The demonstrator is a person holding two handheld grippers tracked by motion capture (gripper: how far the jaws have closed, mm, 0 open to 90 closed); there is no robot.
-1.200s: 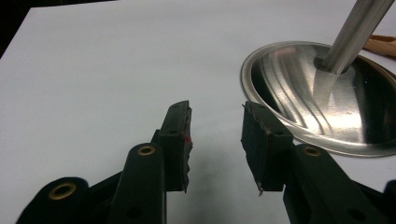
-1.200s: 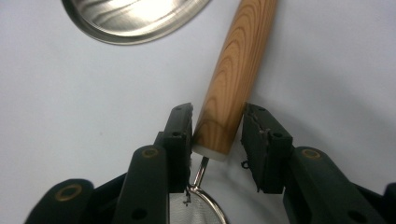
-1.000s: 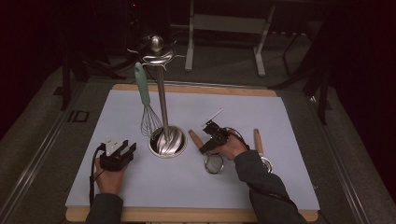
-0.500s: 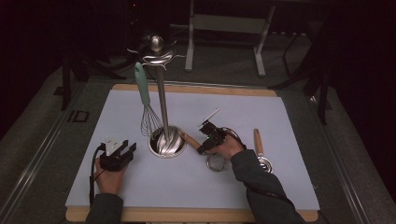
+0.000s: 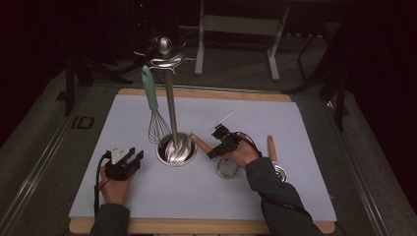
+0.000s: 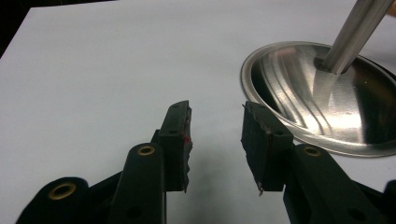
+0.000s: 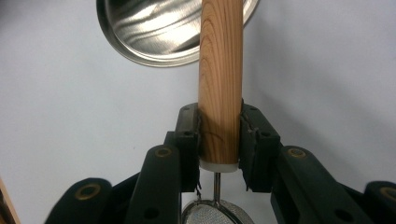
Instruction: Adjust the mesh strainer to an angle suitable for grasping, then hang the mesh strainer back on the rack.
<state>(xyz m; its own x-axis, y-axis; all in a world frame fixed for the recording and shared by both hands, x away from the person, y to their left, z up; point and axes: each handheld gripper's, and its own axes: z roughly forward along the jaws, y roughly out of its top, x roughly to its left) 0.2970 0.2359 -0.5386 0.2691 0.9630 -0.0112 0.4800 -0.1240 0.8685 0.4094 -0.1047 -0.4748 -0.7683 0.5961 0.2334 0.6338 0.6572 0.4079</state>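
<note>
The right gripper is clamping its fingers on the strainer's wooden handle, which is pointing toward the stand's steel base; the left gripper is lying open.

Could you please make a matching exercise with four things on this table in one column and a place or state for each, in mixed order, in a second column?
Things:
1. whisk
2. strainer
3. left gripper
4. second wooden-handled tool

Places or states:
A. jaws open, nothing between them
B. lies flat on the mat at the right, untouched
C. hangs on the metal stand by its teal handle
D. wooden handle clamped in the right gripper

Pairs: 1-C, 2-D, 3-A, 4-B
</note>
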